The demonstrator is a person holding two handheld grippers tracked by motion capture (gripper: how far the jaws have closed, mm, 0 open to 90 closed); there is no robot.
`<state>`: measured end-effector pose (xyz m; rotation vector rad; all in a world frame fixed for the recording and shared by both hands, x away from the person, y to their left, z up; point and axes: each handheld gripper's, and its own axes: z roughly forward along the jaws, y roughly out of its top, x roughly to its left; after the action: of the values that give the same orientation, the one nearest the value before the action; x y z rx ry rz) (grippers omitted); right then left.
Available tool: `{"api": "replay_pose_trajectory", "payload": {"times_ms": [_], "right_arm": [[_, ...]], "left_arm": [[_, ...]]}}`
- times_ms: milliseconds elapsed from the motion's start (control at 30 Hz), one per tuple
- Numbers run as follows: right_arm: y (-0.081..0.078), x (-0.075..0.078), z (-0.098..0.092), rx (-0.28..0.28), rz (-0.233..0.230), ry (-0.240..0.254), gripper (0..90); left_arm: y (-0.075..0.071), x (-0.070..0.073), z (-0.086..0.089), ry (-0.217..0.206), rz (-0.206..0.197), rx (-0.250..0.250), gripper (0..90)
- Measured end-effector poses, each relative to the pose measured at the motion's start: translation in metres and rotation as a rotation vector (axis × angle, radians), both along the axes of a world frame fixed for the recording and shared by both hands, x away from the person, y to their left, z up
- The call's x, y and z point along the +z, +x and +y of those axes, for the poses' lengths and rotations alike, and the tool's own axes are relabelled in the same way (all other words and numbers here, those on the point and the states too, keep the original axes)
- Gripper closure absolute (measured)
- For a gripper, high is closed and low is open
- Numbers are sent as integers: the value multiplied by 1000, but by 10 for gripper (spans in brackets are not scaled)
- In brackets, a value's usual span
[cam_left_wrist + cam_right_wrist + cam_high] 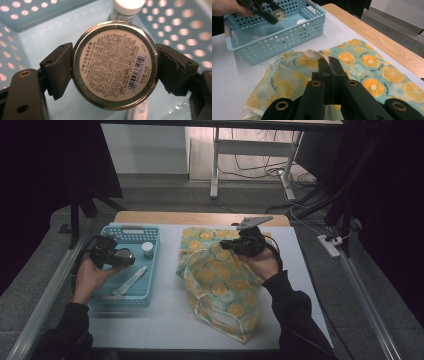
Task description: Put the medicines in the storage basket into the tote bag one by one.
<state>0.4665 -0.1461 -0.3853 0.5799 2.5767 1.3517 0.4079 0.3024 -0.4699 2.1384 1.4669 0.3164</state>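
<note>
The high view is dim with black corners; light glows through the blurred basket holes behind a sharp tin.

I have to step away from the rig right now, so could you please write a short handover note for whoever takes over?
Left gripper: shut on the round candy tin, held above the blue basket.
Right gripper: shut on the rim of the orange-print cloth bag, which lies on the table beside the basket.
In the basket: a small white-capped bottle and a flat tube.
Done: the tin is picked up.
Left, most likely: carry the tin into the bag, then perhaps the bottle and the tube.
</note>
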Motion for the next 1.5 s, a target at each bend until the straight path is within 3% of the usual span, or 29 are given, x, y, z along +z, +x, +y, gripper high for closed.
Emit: {"api": "replay_pose_trajectory", "payload": {"times_ms": [333,733,1500], "right_arm": [[1,-2,0,-4,6,6,900],[5,-4,-1,-11,26,17,900],[9,-6,-3,-19,27,14,900]], "left_arm": [[-15,27,-26,-52,-40,-110,201],[-26,48,-65,-108,-74,-235,201],[-26,61,-164,-120,-92,-473,201]]}}
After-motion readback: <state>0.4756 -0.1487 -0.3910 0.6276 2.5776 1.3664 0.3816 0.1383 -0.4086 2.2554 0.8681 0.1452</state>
